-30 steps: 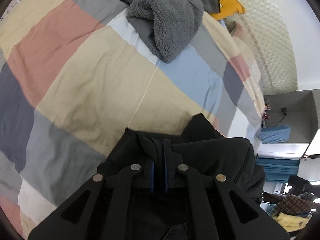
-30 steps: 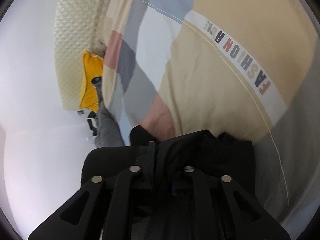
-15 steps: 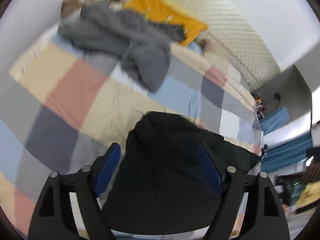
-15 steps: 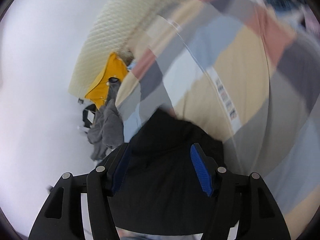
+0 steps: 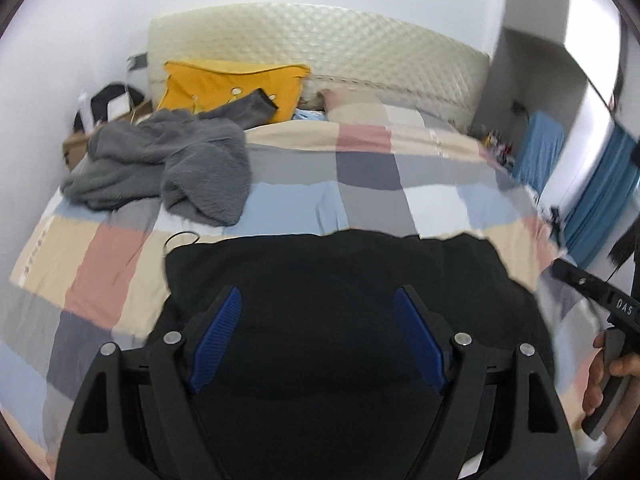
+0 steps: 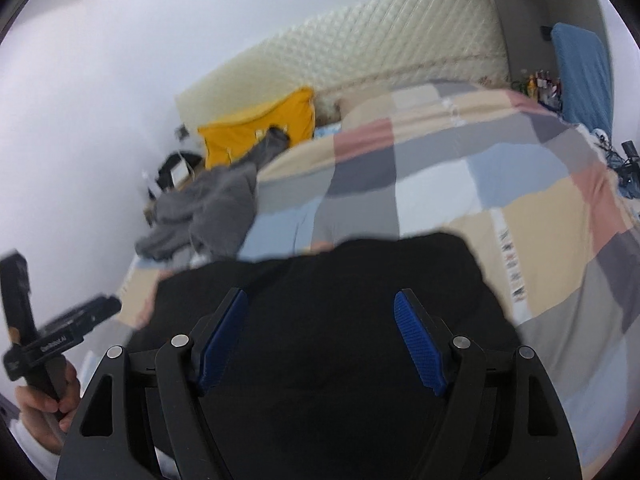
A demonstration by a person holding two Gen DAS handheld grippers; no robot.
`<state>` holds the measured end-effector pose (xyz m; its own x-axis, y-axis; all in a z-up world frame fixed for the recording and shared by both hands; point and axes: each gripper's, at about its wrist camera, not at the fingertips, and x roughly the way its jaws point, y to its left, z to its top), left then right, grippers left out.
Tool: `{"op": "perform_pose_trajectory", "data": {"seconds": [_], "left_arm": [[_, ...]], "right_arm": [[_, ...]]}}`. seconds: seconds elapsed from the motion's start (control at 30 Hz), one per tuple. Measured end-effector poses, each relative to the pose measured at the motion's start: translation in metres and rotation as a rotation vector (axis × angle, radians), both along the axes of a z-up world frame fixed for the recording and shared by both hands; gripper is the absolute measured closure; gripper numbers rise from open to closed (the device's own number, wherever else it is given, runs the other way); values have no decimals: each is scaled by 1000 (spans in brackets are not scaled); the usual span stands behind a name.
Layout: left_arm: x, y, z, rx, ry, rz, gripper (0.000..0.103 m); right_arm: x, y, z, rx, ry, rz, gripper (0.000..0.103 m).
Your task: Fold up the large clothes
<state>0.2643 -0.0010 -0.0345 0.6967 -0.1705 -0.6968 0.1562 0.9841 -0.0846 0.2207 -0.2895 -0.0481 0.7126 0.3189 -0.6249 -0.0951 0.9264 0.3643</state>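
Note:
A black garment (image 5: 332, 280) lies folded in a flat block on the checked bed cover (image 5: 360, 184), near the front edge. It also shows in the right wrist view (image 6: 340, 288). My left gripper (image 5: 318, 300) is open and empty, held above the garment. My right gripper (image 6: 320, 304) is open and empty too, also above it. The right gripper's body shows at the right edge of the left wrist view (image 5: 592, 292), held in a hand. The left gripper's body shows at the left of the right wrist view (image 6: 60, 336).
A grey fleece garment (image 5: 172, 164) lies crumpled at the bed's far left. A yellow pillow (image 5: 232, 88) leans on the quilted cream headboard (image 5: 320, 48). A blue cloth (image 5: 536, 152) hangs by the wall at right.
Both grippers were shut on the black garment one second ago. They have opened, let it go and pulled back and up. The garment now rests flat on the bed.

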Motion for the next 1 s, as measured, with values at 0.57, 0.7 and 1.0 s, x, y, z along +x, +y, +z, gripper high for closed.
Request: {"op": "perform_pose_trajectory", "data": {"seconds": [0.57, 0.7, 1.0], "left_arm": [[75, -36, -82, 125, 3, 28, 24], [80, -37, -96, 111, 1, 40, 24], [84, -36, -110, 100, 23, 45, 23]], "right_arm": [[76, 34, -92, -168, 7, -18, 23], [86, 30, -103, -116, -7, -16, 20], [91, 45, -114, -184, -44, -12, 17]]}}
